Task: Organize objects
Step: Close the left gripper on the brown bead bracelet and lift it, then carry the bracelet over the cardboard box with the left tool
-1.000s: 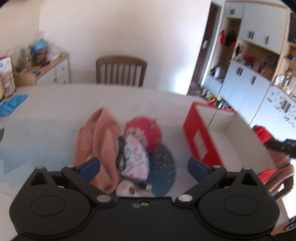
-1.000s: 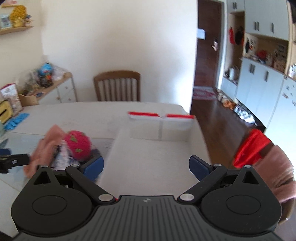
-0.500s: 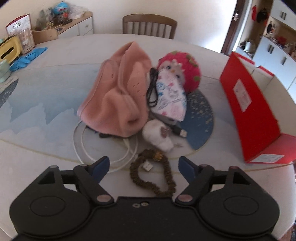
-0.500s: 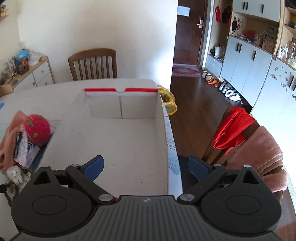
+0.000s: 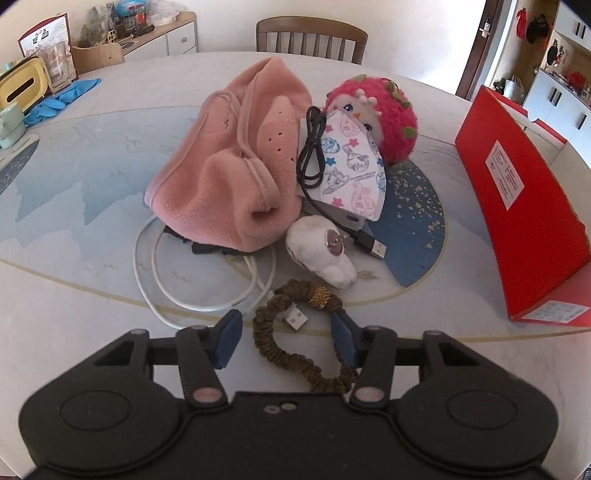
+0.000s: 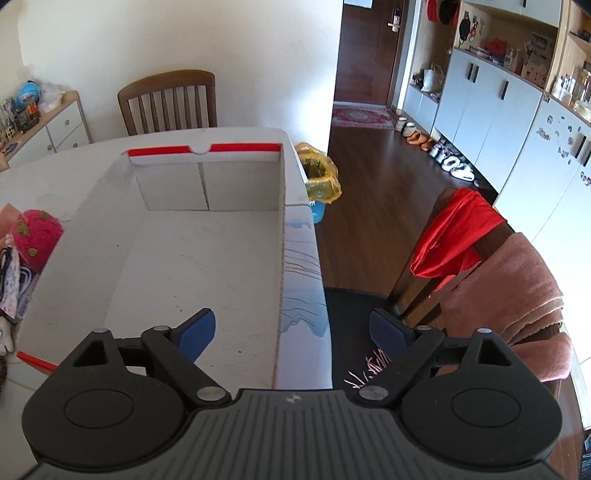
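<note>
A pile lies on the round table (image 5: 92, 192): a pink fleece hat (image 5: 236, 162), a red plush ball toy (image 5: 384, 114), a printed face mask (image 5: 351, 162), a black cable (image 5: 314, 147), a white cable (image 5: 207, 288), a small white plush (image 5: 325, 254) and a brown scrunchie (image 5: 295, 332). My left gripper (image 5: 286, 338) is open, low over the table, its fingers either side of the scrunchie. My right gripper (image 6: 295, 332) is open and empty above the near right wall of the open red box (image 6: 207, 258), whose red outer side shows in the left wrist view (image 5: 524, 221).
A wooden chair (image 5: 312, 35) stands behind the table. Blue gloves (image 5: 59, 99) and containers sit at the table's far left. In the right wrist view, a chair draped with red and pink cloth (image 6: 491, 258) stands right of the table, and a yellow-lined bin (image 6: 317, 177) stands on the floor.
My left gripper has tilted down, moved in over the scrunchie and narrowed its opening. My right gripper has shifted right and down over the box's right wall.
</note>
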Motion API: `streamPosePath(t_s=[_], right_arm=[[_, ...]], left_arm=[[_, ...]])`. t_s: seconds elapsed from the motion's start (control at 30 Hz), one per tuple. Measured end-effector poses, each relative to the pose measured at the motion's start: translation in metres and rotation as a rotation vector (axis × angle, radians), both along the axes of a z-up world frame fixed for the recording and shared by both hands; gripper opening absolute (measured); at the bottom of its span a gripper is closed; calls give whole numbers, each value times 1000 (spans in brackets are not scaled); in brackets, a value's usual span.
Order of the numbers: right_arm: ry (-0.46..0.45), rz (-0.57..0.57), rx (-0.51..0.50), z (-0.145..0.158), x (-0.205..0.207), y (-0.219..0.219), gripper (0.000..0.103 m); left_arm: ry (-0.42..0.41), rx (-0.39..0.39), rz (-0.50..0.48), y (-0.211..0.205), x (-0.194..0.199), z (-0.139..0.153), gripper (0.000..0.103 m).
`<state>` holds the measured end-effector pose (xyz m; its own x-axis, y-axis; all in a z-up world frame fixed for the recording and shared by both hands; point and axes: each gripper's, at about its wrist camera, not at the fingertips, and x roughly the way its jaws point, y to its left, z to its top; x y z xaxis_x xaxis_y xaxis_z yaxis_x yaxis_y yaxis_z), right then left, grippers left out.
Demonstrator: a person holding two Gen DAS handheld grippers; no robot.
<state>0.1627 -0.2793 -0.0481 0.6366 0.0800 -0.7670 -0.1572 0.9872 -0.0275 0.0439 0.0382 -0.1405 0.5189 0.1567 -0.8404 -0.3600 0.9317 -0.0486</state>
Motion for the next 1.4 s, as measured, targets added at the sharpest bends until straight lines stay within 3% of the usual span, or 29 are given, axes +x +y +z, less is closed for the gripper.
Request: streamPosePath(t_s=[0.4,0.6,0.77,0.9,1.13,1.4], right_arm=[[67,-10,6,-18,17,-11,60],[84,0,14,-22,21,-11,39],[92,14,36,-23,22,-11,30],[91,36,48,-22,21,-8,12],[89,63,34,-23,22,-3,5],[79,97,23,-23,23,0,4]], left_arm=[[11,-7,34,0,0,0,8],[-5,18,34,-3,-1,4,7],[-24,33,28,-7,-3,13,6],[-51,20,17,-10,-5,26,6],[-116,6,-16,-19,-5,54,6],[-188,-28,-104,-38,6,87,6]])
